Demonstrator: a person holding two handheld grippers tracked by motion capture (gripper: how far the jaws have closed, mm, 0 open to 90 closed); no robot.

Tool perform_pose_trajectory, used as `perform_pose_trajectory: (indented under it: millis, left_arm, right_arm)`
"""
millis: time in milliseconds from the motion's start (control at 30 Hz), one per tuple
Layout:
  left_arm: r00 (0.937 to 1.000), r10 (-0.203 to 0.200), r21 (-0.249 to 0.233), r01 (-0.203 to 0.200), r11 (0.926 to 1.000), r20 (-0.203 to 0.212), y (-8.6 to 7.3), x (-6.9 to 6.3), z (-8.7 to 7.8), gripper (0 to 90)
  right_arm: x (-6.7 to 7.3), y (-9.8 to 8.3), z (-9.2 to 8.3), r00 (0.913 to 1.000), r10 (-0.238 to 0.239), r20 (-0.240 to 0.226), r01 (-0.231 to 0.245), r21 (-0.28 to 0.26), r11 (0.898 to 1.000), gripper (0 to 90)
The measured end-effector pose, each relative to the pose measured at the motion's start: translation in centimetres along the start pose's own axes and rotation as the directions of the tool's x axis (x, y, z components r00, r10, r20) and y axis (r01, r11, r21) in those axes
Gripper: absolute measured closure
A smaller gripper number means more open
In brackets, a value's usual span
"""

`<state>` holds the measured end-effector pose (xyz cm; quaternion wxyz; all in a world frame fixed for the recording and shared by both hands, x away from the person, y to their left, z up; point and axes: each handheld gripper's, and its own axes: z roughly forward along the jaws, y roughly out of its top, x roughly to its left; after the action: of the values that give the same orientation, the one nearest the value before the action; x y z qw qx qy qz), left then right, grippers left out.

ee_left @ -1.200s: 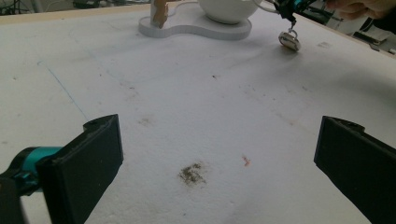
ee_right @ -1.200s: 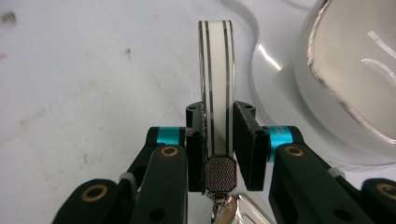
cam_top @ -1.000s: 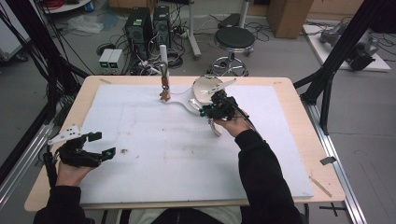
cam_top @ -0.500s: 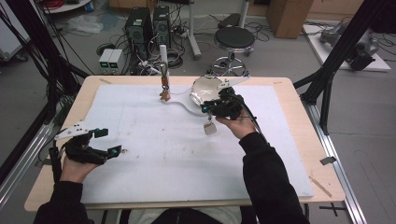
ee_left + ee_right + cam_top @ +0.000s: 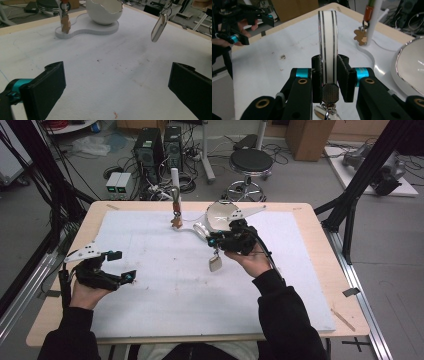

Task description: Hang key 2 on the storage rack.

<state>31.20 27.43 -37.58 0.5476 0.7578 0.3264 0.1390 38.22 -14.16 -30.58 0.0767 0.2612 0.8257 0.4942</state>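
Note:
My right gripper point(image 5: 218, 241) is shut on a white strap with dark stripes point(image 5: 327, 47), which stands up between its jaws. A knurled metal clasp point(image 5: 330, 93) sits below the strap, and a silvery metal tag point(image 5: 215, 263) dangles from it above the white mat; this tag point(image 5: 159, 27) also hangs in the left gripper view. Behind it is a white stand base point(image 5: 199, 231) with a white bowl point(image 5: 220, 212) and a thin post point(image 5: 174, 179). A brown bear charm point(image 5: 361, 37) hangs on the post. My left gripper point(image 5: 117, 266) is open, empty, and low over the mat's left side.
A white mat point(image 5: 165, 285) covers the wooden table point(image 5: 320, 235). Black frame struts point(image 5: 350, 205) rise at the right and left edges. A stool point(image 5: 248, 162), computer cases and cables lie on the floor beyond the far edge.
My right gripper has carried the strap and its hanging tag a little leftward and nearer the person. The left hand has shifted slightly right and up.

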Motion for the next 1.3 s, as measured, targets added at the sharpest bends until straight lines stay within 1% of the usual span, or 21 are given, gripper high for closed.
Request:
perform_pose_trajectory:
  millis: [33, 133, 233, 300, 333, 367, 500, 633, 833, 900, 967, 1000, 1067, 1233, 1267, 1300]
  left_arm:
    - [1.0, 0.009, -0.001, -0.009, 1.0, 0.003, 0.2, -0.2, 0.1, 1.7]
    - [0.9996, 0.019, -0.004, -0.019, 0.9998, 0.019, 0.8, -0.6, 0.4, 1.7]
    - [0.9989, 0.034, -0.004, -0.034, 0.9994, 0.033, 1.5, -0.9, 0.9, 1.7]
    - [0.9983, 0.036, -0.015, -0.035, 0.9993, 0.046, 2.0, -1.0, 1.1, 1.7]
    - [0.9979, 0.038, -0.016, -0.038, 0.9992, 0.052, 2.3, -1.1, 1.2, 1.7]
    - [0.9975, 0.043, -0.011, -0.043, 0.999, 0.055, 2.5, -1.2, 1.4, 1.7]
    - [0.9956, 0.059, -0.015, -0.058, 0.9982, 0.073, 3.6, -1.6, 2.3, 1.7]
    - [0.9924, 0.072, -0.019, -0.071, 0.9973, 0.099, 4.8, -2.1, 3.1, 1.7]
    - [0.9872, 0.077, -0.013, -0.076, 0.997, 0.14, 6.5, -2.7, 4.2, 1.8]
    - [0.9853, 0.081, -0.016, -0.08, 0.9967, 0.15, 7.0, -3.0, 4.6, 1.8]
    - [0.9827, 0.088, -0.021, -0.086, 0.9961, 0.163, 7.5, -3.2, 5.0, 1.8]
    - [0.9813, 0.083, -0.027, -0.08, 0.9964, 0.173, 7.8, -3.4, 5.2, 1.8]
    - [0.9783, 0.085, -0.029, -0.081, 0.9963, 0.189, 8.2, -3.6, 5.6, 1.8]
    - [0.9685, 0.087, -0.043, -0.079, 0.9959, 0.233, 9.2, -4.2, 6.4, 2.9]
    - [0.9666, 0.087, -0.046, -0.078, 0.9959, 0.241, 9.4, -4.3, 6.5, 3.8]
    - [0.9633, 0.09, -0.05, -0.08, 0.9955, 0.253, 9.5, -4.4, 6.6, 5.0]
  right_arm:
    - [0.4, 0.0, 0.0, 0.9998, -0.02, 0.007, 0.02, -0.002, 1.0, 75.5]
    - [1.1, 0.2, 0.2, 0.9992, -0.04, -0.002, 0.04, -0.005, 0.999, 75.5]
    - [1.6, 0.2, 0.5, 0.9991, -0.042, -0.011, 0.042, -0.014, 0.999, 75.5]
    - [1.9, 0.3, 0.7, 0.9989, -0.044, -0.016, 0.043, -0.025, 0.999, 75.5]
    - [2.0, 0.3, 0.7, 0.9991, -0.036, -0.025, 0.035, -0.03, 0.999, 75.5]
    - [2.1, 0.4, 0.8, 0.9989, -0.039, -0.026, 0.038, -0.036, 0.999, 75.5]
    - [2.4, 0.4, 1.2, 0.9985, -0.039, -0.037, 0.037, -0.04, 0.998, 75.5]
    - [2.6, 0.4, 1.5, 0.9983, -0.034, -0.048, 0.031, -0.052, 0.998, 75.5]
    - [3.0, 0.6, 1.7, 0.9973, -0.03, -0.066, 0.026, -0.063, 0.998, 75.5]
    - [3.1, 0.6, 1.7, 0.9969, -0.021, -0.076, 0.017, -0.064, 0.998, 75.5]
    - [3.2, 0.7, 1.8, 0.996, -0.024, -0.086, 0.018, -0.07, 0.997, 75.5]
    - [3.3, 0.7, 1.8, 0.9956, -0.024, -0.091, 0.018, -0.074, 0.997, 75.5]
    - [3.6, 0.8, 1.9, 0.9946, -0.027, -0.1, 0.019, -0.078, 0.997, 75.5]
    - [4.1, 0.9, 2.1, 0.9926, -0.039, -0.115, 0.029, -0.09, 0.996, 75.5]
    - [4.2, 0.9, 2.2, 0.9918, -0.034, -0.123, 0.023, -0.091, 0.996, 75.5]
    - [4.2, 0.9, 2.2, 0.9913, -0.036, -0.127, 0.024, -0.094, 0.995, 75.5]
